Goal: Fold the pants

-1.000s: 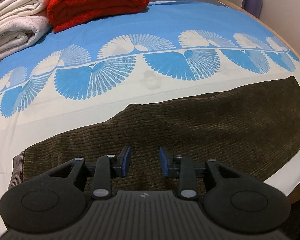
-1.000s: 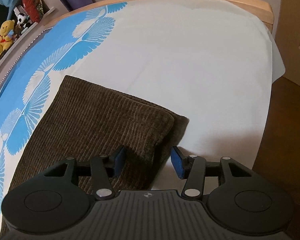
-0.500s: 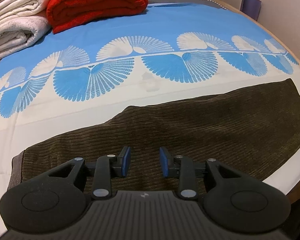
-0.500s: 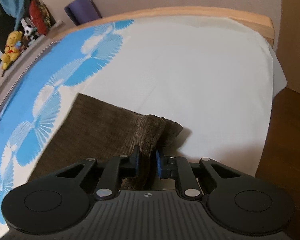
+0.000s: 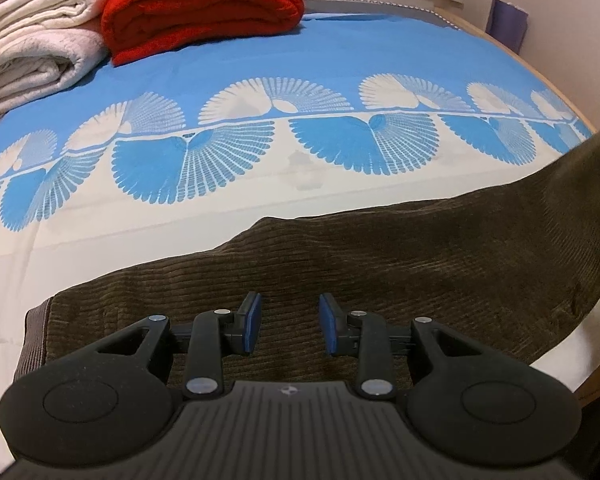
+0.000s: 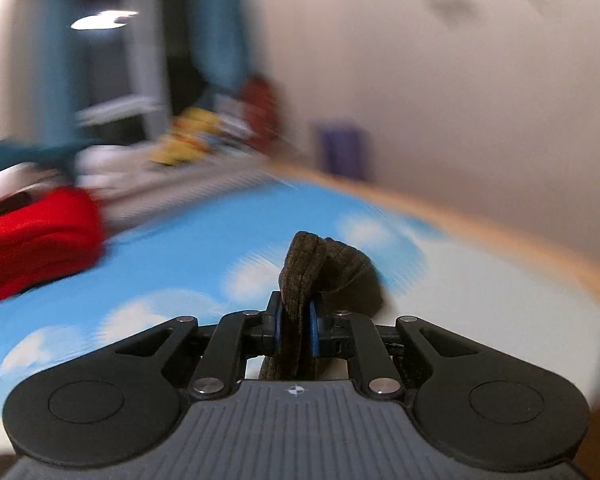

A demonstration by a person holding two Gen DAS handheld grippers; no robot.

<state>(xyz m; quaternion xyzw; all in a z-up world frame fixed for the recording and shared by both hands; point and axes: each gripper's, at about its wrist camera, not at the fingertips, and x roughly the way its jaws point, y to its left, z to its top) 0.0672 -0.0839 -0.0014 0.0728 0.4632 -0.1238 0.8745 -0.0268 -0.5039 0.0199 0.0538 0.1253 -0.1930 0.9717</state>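
Brown corduroy pants (image 5: 380, 256) lie lengthwise across the bed, waistband at the left. My left gripper (image 5: 289, 322) is open and hovers just above the cloth near the waist end. The leg end rises off the bed at the right edge of the left wrist view. My right gripper (image 6: 295, 330) is shut on the bunched leg hems of the pants (image 6: 320, 268) and holds them up above the bed. The right wrist view is blurred by motion.
A blue and white patterned bedsheet (image 5: 260, 64) covers the bed. A folded red blanket (image 5: 200, 4) and white blankets (image 5: 32, 52) are stacked at the far left. A wooden bed edge (image 6: 500, 232) and a wall lie to the right.
My right gripper closed on the leg hems and has lifted them off the bed, swinging towards the waist. The left gripper has stayed open over the pants.
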